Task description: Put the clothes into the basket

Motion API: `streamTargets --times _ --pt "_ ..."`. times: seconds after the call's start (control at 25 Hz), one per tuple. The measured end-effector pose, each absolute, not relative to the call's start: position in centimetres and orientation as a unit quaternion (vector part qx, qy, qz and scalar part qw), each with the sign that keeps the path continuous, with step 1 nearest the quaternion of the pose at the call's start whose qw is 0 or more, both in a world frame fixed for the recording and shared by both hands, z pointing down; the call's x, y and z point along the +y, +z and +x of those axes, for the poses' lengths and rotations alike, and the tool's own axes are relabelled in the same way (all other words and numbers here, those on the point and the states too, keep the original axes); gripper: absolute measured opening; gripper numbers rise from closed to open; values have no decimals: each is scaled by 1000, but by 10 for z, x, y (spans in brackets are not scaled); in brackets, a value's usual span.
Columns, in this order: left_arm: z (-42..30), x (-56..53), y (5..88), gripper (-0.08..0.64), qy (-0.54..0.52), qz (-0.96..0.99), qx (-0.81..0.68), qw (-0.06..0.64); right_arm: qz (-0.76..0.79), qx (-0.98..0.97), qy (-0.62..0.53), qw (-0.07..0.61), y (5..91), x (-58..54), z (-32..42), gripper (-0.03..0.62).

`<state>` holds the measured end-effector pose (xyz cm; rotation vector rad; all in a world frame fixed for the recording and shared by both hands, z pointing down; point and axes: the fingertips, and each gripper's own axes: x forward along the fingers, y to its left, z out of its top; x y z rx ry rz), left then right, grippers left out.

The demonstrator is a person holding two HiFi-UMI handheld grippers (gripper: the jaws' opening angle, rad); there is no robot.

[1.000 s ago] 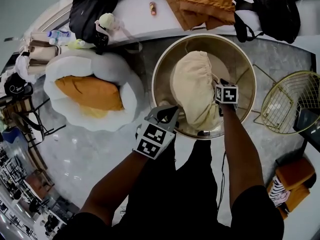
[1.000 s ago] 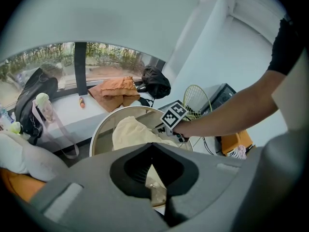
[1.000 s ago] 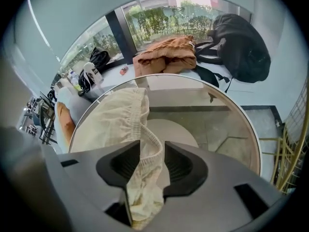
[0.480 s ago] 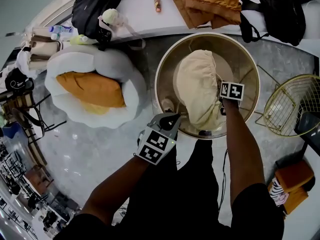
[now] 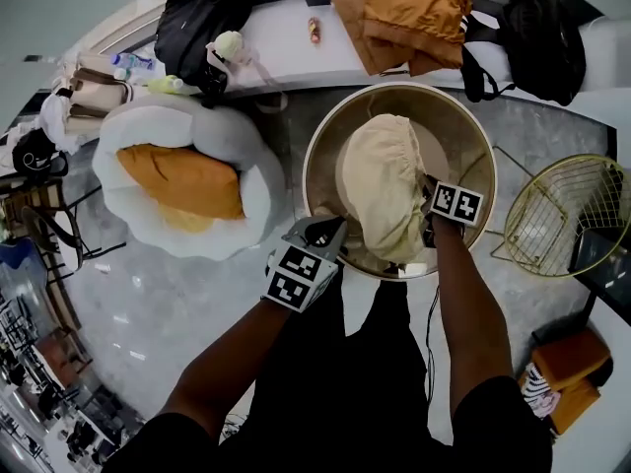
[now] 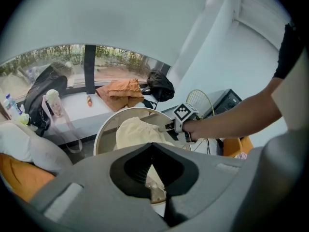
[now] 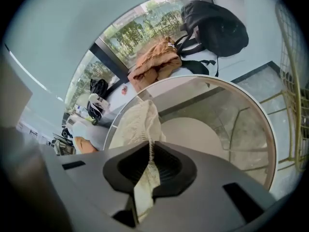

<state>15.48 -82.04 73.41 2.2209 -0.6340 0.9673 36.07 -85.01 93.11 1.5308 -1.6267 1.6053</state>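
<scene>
A cream garment [image 5: 380,180] lies heaped in the round metal basket [image 5: 308,166] on the floor in front of me. My right gripper [image 5: 429,223] is at the garment's right edge. Its jaws have just been closing and now pinch a fold of the cloth, seen in the right gripper view [image 7: 145,197] with the garment [image 7: 137,122] rising from them. My left gripper [image 5: 330,227] hovers at the basket's near rim with its jaws together [image 6: 164,202]. Beyond them show the cream garment [image 6: 137,132] and the rim [image 6: 104,129]. I cannot tell whether it pinches cloth.
A white cushion bed holding an orange pillow [image 5: 182,180] sits left of the basket. A gold wire basket [image 5: 562,215] stands to the right. Orange clothes [image 5: 404,18] and black bags [image 5: 202,18] lie on the ledge behind. An orange bag [image 5: 567,372] sits on the floor at right.
The right gripper has closed on the garment's right edge and risen slightly with it. The left gripper has stayed at the near rim.
</scene>
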Motion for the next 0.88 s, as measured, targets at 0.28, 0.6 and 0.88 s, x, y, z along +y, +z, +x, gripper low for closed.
streamTargets --times 0.28,0.6,0.88 --pt "173 -811 691 0 337 855 -252 304 547 -614 560 103 841 -840 353 38" --pt "171 -797 635 0 304 855 -269 323 521 -663 536 33 730 -839 334 35" --pt "169 -789 587 0 278 865 -288 302 492 -705 511 9 656 -827 319 35"
